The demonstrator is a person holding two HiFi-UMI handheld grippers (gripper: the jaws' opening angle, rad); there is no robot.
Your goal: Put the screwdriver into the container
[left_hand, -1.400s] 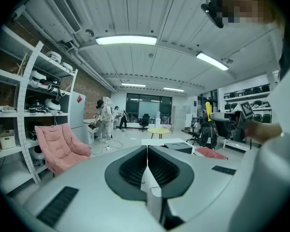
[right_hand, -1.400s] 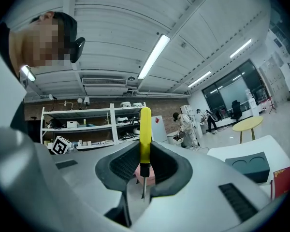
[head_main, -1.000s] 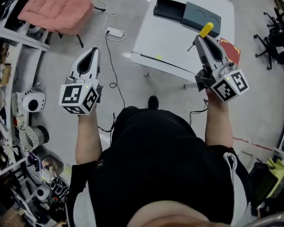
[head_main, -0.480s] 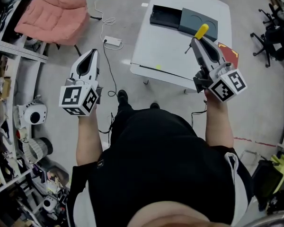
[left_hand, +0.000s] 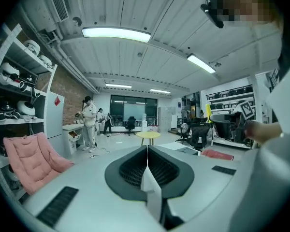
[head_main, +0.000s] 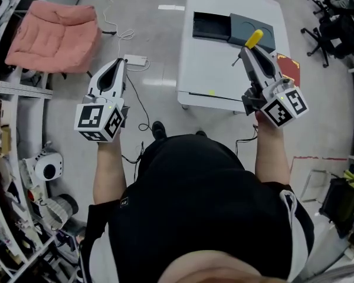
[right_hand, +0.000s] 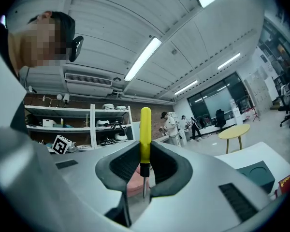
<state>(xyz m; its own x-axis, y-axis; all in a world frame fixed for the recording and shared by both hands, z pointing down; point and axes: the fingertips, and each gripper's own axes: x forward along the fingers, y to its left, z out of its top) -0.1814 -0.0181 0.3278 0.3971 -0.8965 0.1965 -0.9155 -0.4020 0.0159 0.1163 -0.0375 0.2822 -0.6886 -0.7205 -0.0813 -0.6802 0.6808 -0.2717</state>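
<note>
My right gripper (head_main: 252, 48) is shut on a yellow-handled screwdriver (head_main: 254, 38), held up in the air over the near right part of the white table (head_main: 212, 63). In the right gripper view the screwdriver (right_hand: 145, 139) stands upright between the jaws, handle up, thin shaft down. The dark container (head_main: 211, 25), an open box, lies on the far side of the table next to its grey lid (head_main: 248, 27). My left gripper (head_main: 114, 71) is shut and holds nothing, out over the floor left of the table; its jaws (left_hand: 147, 151) meet in the left gripper view.
A pink cushioned chair (head_main: 53, 37) stands at the far left. Cables and a white power strip (head_main: 134, 59) lie on the floor between chair and table. Shelves with gear line the left edge (head_main: 12, 175). A red item (head_main: 290, 69) sits by the table's right side. Office chairs (head_main: 336, 22) stand far right.
The view has shifted: the table now lies more to the right and closer under the right gripper. Both grippers keep their pose, the right one still holding the screwdriver.
</note>
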